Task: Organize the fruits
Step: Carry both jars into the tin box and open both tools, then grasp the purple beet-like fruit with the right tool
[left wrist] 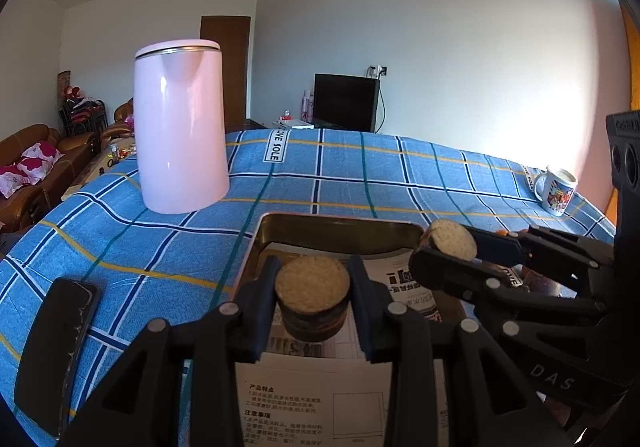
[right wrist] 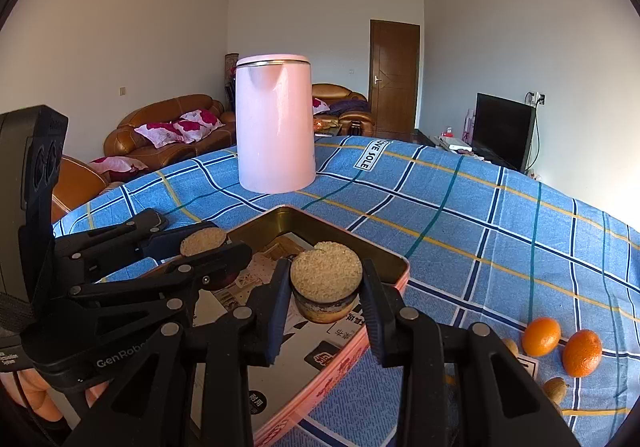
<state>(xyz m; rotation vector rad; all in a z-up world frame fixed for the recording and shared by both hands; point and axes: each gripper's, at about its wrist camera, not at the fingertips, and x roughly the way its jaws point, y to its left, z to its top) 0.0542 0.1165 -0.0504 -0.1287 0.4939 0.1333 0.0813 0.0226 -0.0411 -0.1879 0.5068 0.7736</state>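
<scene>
My left gripper (left wrist: 312,297) is shut on a round cake (left wrist: 312,283) with a pale crumb top and dark sides, held over the metal tin (left wrist: 340,233). My right gripper (right wrist: 326,287) is shut on a second round cake (right wrist: 326,275) of the same kind, over the tin's (right wrist: 384,259) right corner. Each gripper shows in the other's view: the right one (left wrist: 448,251) holds its cake (left wrist: 454,241), and the left one (right wrist: 208,251) holds its cake (right wrist: 202,241). Two oranges (right wrist: 541,335) (right wrist: 582,352) and a brown kiwi (right wrist: 555,389) lie on the cloth at the right.
A pink kettle (left wrist: 178,127) stands on the blue checked tablecloth (left wrist: 360,175) behind the tin. A black phone (left wrist: 56,351) lies at the left. A printed mug (left wrist: 558,191) stands at the far right edge. Printed paper (left wrist: 296,399) lines the tin.
</scene>
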